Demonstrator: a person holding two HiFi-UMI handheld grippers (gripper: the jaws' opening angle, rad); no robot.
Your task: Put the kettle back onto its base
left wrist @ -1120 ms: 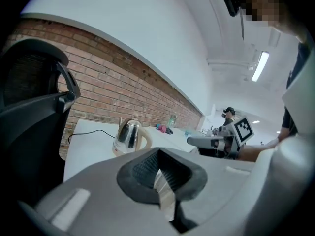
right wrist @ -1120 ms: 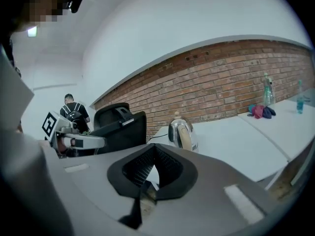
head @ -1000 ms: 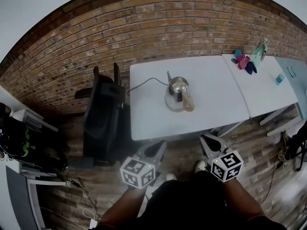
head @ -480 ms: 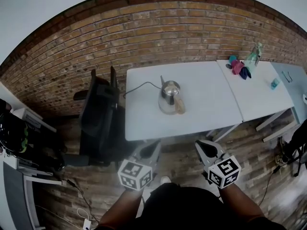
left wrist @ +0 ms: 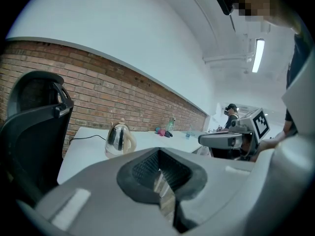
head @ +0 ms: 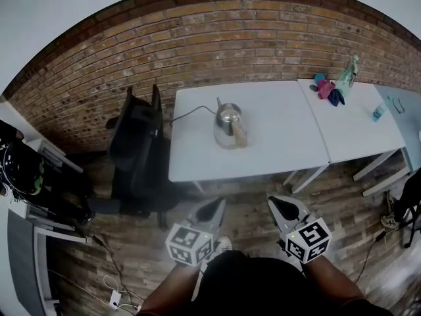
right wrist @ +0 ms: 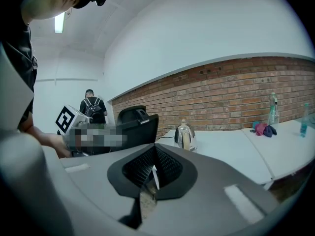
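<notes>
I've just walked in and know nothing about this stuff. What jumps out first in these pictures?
The shiny kettle stands out, toward the left of a white table against a long brick wall. Close to the camera, the left tongs and right tongs hang over the wooden floor, both shut, holding nothing, short of the table.

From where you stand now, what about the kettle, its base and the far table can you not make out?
1. Base: in the head view the kettle hides whatever lies under it; in both gripper views it is too small to tell.
2. Cable: in the head view its far end goes behind the chair.
3. Things beside the bottle on the far table: too small to name in every view.
</notes>
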